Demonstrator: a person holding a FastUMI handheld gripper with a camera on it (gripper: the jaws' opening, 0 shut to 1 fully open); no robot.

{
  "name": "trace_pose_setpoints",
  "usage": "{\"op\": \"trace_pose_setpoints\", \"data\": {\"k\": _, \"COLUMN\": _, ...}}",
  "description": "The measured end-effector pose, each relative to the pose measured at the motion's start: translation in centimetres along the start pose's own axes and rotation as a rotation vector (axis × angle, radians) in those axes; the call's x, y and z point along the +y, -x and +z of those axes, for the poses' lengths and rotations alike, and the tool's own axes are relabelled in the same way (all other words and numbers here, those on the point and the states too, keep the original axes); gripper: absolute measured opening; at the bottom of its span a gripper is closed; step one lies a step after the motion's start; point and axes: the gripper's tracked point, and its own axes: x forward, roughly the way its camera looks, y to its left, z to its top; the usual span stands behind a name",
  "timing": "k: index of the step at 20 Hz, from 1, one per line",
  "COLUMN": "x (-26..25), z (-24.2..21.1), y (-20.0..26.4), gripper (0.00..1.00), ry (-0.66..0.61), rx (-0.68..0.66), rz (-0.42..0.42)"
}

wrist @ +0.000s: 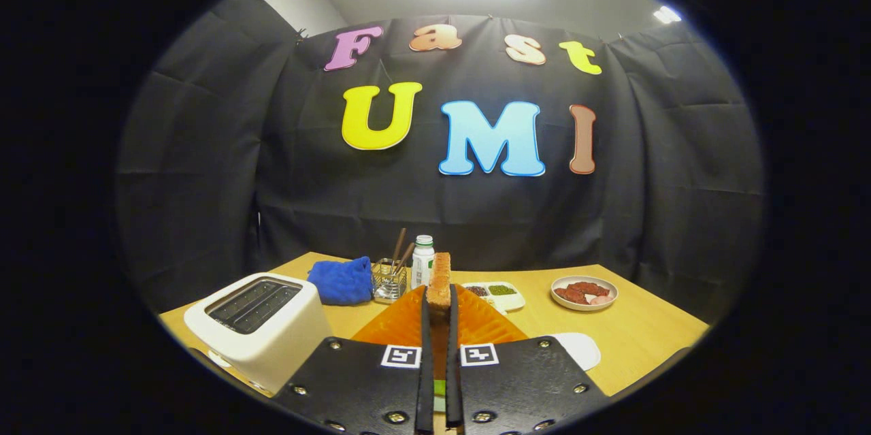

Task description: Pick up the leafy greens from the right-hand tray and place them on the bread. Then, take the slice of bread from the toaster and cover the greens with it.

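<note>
My gripper (439, 305) is shut on a slice of toasted bread (441, 278), held edge-on and upright between the two fingers, above an orange tray (398, 326). A bit of green (440, 387) shows low between the fingers, under the bread; what it lies on is hidden by the gripper body. The white toaster (262, 323) stands to the left of the fingers, its two slots dark and showing no bread. A white tray (578, 348) lies just right of the fingers, partly hidden.
Beyond the fingers stand a blue cloth (342, 280), a wire holder with utensils (391, 278), a white bottle with a green cap (422, 261), a divided white dish (500, 293) and a plate of red pieces (584, 292) on the wooden table (646, 333).
</note>
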Motion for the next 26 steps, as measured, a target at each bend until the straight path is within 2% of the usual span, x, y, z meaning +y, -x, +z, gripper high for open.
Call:
{"op": "trace_pose_setpoints", "data": {"k": 5, "x": -1.4, "z": -2.8, "y": -0.1, "gripper": 0.07, "ry": -0.032, "rx": 0.023, "rz": 0.032}}
{"op": "trace_pose_setpoints", "data": {"k": 9, "x": -1.6, "z": -4.5, "y": -0.3, "gripper": 0.07, "ry": -0.108, "rx": 0.046, "rz": 0.119}}
{"op": "trace_pose_setpoints", "data": {"k": 15, "x": -3.1, "z": -6.0, "y": -1.2, "gripper": 0.07, "ry": -0.121, "rx": 0.061, "rz": 0.123}}
{"op": "trace_pose_setpoints", "data": {"k": 26, "x": 1.1, "z": -7.1, "y": -1.7, "gripper": 0.07, "ry": -0.128, "rx": 0.074, "rz": 0.214}}
